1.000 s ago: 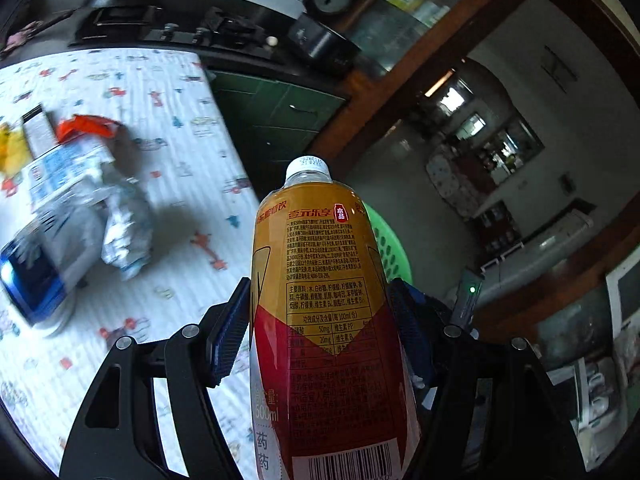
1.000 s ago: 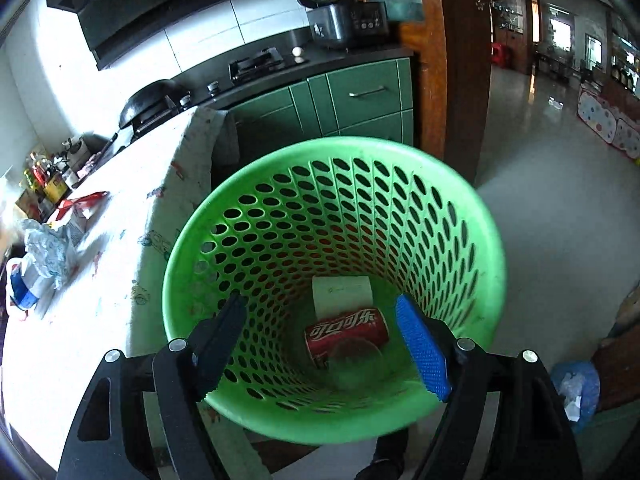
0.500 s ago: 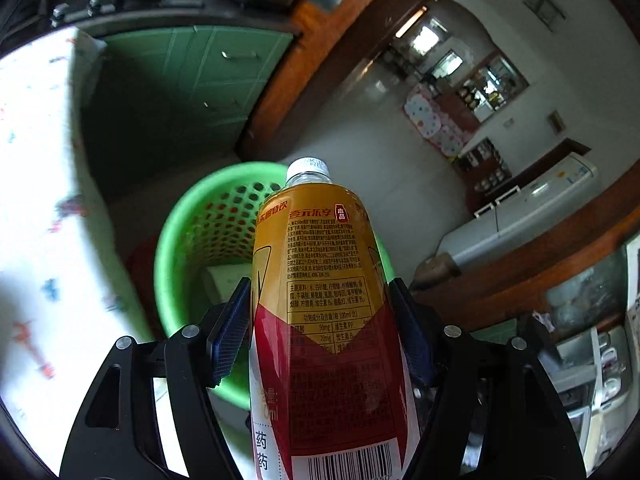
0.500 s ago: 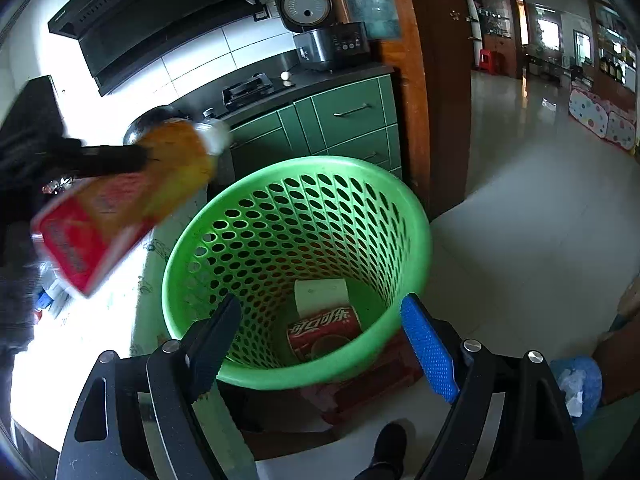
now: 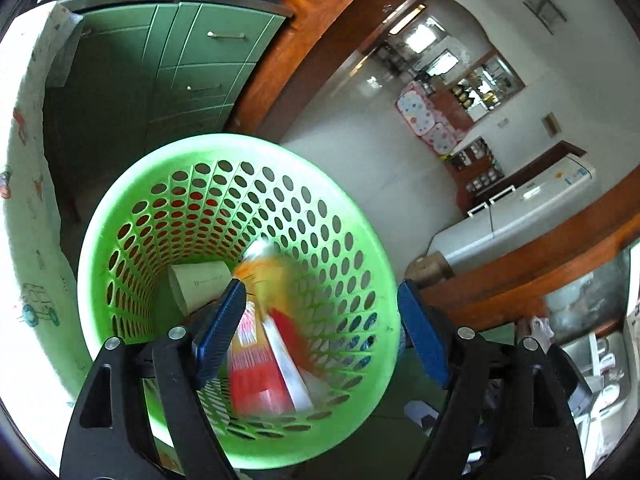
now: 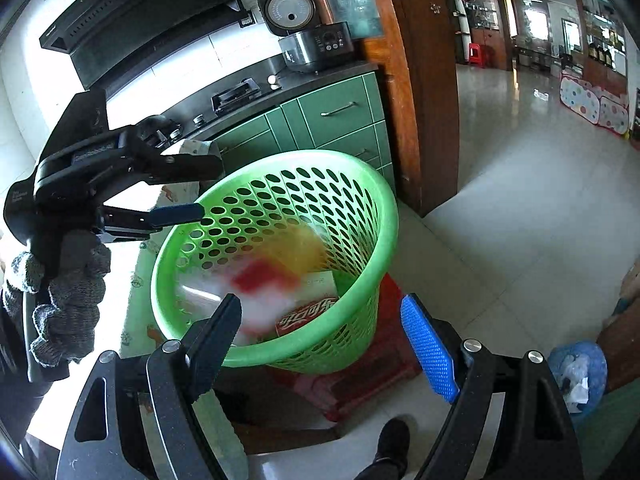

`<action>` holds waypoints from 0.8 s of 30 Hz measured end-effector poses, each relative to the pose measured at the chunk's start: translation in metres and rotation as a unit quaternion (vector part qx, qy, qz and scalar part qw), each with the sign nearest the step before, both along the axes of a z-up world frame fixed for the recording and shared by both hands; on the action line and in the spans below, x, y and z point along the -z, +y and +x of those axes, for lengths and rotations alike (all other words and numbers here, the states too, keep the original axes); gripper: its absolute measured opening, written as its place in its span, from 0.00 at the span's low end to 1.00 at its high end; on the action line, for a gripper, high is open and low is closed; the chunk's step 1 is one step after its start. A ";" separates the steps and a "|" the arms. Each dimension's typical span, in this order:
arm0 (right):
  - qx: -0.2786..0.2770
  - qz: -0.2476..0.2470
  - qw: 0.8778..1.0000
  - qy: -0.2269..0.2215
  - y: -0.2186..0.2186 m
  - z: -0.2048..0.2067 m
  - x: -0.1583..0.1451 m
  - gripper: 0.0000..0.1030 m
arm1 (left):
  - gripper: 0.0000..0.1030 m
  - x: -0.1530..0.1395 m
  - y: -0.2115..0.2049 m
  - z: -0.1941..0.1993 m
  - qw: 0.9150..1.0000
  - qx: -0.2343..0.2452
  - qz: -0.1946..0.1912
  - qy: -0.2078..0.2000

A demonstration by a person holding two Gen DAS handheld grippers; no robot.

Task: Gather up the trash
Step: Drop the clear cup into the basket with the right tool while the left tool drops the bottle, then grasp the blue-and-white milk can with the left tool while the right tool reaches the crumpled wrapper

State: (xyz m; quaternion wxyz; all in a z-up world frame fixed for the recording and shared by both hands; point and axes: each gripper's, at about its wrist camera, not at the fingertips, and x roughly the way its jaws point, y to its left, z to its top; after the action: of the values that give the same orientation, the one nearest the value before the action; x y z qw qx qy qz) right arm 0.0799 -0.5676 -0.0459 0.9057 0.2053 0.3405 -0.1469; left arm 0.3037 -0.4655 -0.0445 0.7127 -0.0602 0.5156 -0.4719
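Note:
A green perforated basket (image 5: 360,216) (image 6: 372,216) stands on a red stool (image 6: 360,384) beside the table. A yellow and red drink bottle (image 5: 268,344) (image 6: 272,276) is blurred, falling inside the basket. A red cola can (image 6: 308,314) and a white carton (image 5: 200,280) lie at the bottom. My left gripper (image 5: 320,332) is open and empty just above the basket's rim; it also shows in the right wrist view (image 6: 200,188). My right gripper (image 6: 324,340) is open and empty, in front of the basket.
The table with a patterned white cloth (image 5: 24,280) is left of the basket. Green cabinets (image 6: 340,120) and a wooden door frame (image 6: 416,100) stand behind. A blue bag (image 6: 576,368) lies on the floor at right. A shoe (image 6: 392,440) is below.
My left gripper opened and let go of the bottle, which now falls into the basket. The right gripper pulled back a little from the basket.

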 end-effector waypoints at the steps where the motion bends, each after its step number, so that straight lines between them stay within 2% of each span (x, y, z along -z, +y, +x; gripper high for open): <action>1: 0.000 -0.002 1.000 -0.001 0.001 0.001 -0.001 0.77 | 0.75 -0.004 0.005 -0.003 1.000 0.002 0.001 -0.010; 8: -0.012 0.001 1.000 -0.021 0.029 -0.004 -0.017 0.77 | 0.75 -0.040 0.061 -0.029 0.996 -0.008 0.003 -0.083; 16: -0.055 -0.006 0.998 -0.032 0.078 0.007 -0.034 0.78 | 0.75 -0.064 0.156 -0.053 0.990 -0.056 0.023 -0.129; 20: -0.081 -0.008 0.996 -0.038 0.105 0.017 -0.040 0.81 | 0.75 -0.073 0.207 -0.061 0.983 -0.092 0.034 -0.155; 24: -0.108 -0.010 0.993 -0.039 0.130 0.031 -0.046 0.82 | 0.75 -0.081 0.258 -0.061 0.973 -0.133 0.054 -0.181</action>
State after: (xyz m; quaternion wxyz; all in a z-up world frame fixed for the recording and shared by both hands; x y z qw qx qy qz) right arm 0.1106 -0.4377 0.0005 0.9309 0.1640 0.3234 -0.0435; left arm 0.2428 -0.2078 0.0369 0.8528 -0.0035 0.3903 -0.3469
